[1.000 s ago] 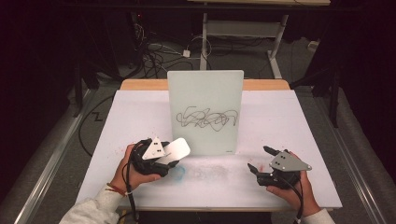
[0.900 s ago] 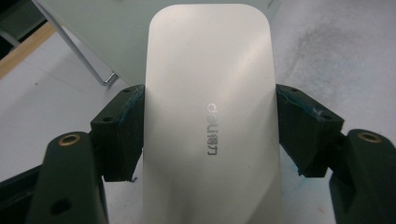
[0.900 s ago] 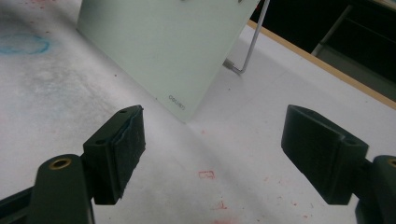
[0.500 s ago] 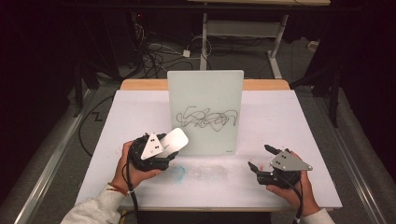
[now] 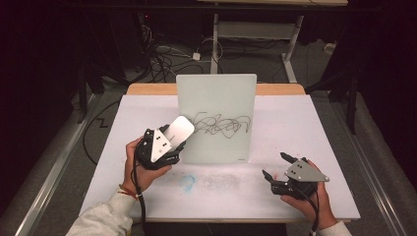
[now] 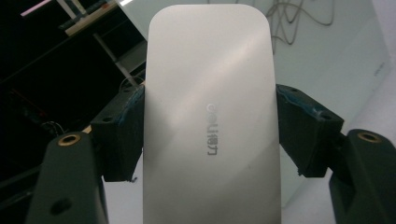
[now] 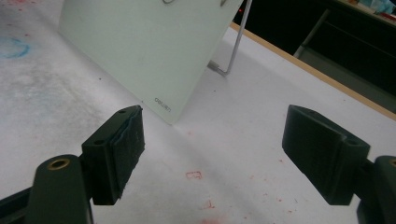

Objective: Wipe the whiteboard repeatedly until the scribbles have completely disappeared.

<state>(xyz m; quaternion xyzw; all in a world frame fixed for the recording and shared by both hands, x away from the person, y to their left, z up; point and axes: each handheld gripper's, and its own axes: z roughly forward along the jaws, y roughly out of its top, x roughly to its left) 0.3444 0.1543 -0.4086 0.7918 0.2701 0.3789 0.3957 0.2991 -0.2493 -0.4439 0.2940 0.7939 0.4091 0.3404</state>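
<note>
1. Eraser (image 6: 210,126) sits pinched between the left gripper's (image 5: 169,142) jaws, its far end raised toward the scribble (image 5: 221,124) on the whiteboard (image 5: 216,93) ahead, likely for wiping.
2. Right gripper (image 5: 278,169) rests spread and empty on the table (image 5: 295,123).

A lab: white paper-covered wooden table (image 5: 147,113), tangled black cables (image 5: 162,59) on grey floor, metal-framed bench (image 5: 255,29) behind.

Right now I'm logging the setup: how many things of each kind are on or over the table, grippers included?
Grippers: 2, left and right
Eraser: 1
Board: 1
Total: 4
</note>
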